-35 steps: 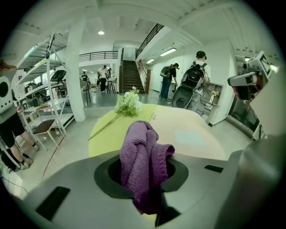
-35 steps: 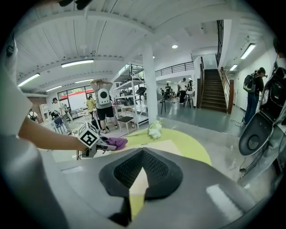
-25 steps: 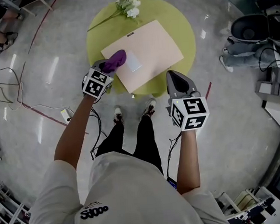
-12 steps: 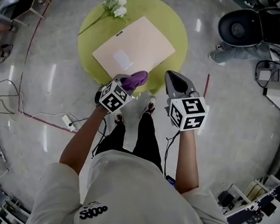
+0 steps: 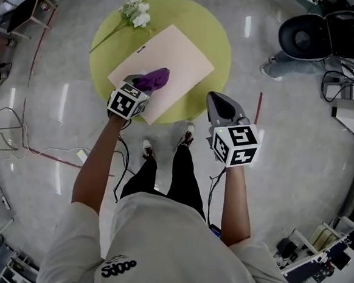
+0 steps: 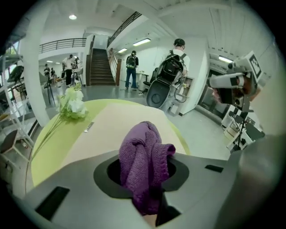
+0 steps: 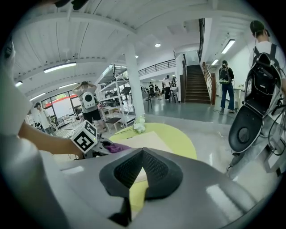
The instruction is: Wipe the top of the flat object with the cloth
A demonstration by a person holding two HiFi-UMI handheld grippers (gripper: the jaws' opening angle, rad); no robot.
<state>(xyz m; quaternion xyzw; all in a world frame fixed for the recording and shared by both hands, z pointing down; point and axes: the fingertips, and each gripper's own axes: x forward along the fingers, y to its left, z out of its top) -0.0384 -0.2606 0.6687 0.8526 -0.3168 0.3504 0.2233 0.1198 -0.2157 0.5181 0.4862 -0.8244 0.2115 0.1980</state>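
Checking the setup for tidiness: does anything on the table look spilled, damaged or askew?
Nothing spilled or damaged. The beige board lies askew on the green table, near corner by the rim. The left tongs hold the purple cloth over it.

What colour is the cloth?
Purple. The cloth shows best in the left gripper view.
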